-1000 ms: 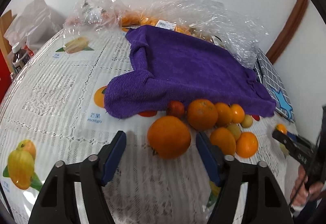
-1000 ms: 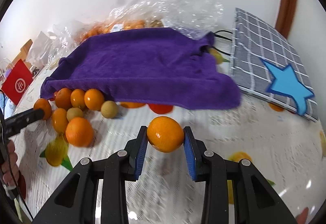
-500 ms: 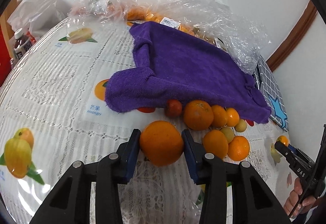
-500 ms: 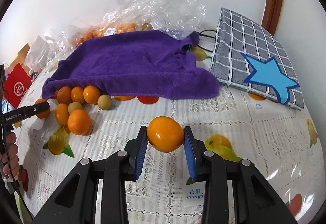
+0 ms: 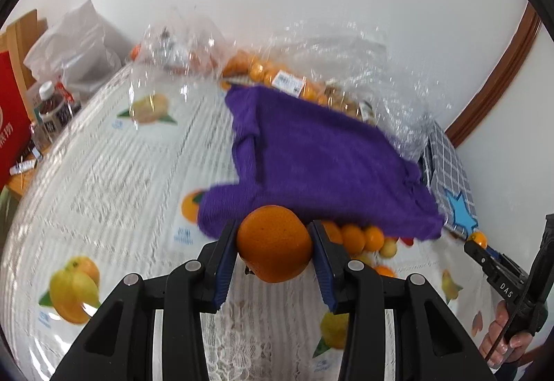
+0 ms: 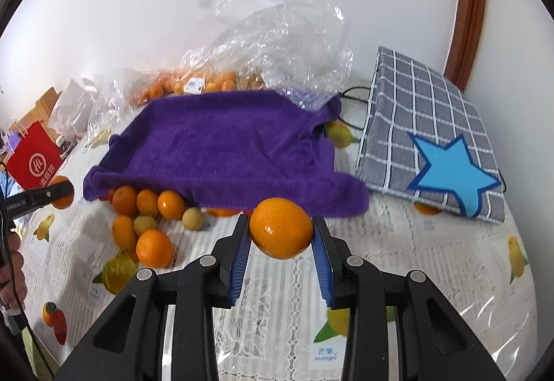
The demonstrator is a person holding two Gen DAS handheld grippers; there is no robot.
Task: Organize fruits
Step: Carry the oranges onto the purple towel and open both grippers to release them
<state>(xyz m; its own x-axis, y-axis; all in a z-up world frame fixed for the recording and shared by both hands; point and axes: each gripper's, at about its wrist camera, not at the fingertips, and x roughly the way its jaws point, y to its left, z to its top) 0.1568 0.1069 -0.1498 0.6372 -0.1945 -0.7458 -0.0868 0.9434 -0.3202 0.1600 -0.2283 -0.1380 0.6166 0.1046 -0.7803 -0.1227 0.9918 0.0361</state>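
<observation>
My left gripper (image 5: 275, 244) is shut on a large orange (image 5: 273, 242) and holds it above the tablecloth, in front of the purple towel (image 5: 322, 166). My right gripper (image 6: 281, 235) is shut on a smaller orange (image 6: 281, 230), lifted above the table. A cluster of loose oranges and small pale fruits (image 6: 145, 218) lies at the towel's (image 6: 225, 149) front edge; part of it shows in the left wrist view (image 5: 360, 239). The left gripper with its orange (image 6: 60, 196) appears at the left of the right wrist view. The right gripper (image 5: 479, 247) appears at the right of the left wrist view.
A clear plastic bag of oranges (image 6: 194, 83) lies behind the towel. A grey checked bag with a blue star (image 6: 432, 142) lies at the right. A red paper bag (image 6: 34, 163) and a bottle (image 5: 52, 107) stand at the table's left edge.
My left gripper closed on the large orange and lifted it off the table. My right gripper, still holding its orange, rose and pulled back from the towel.
</observation>
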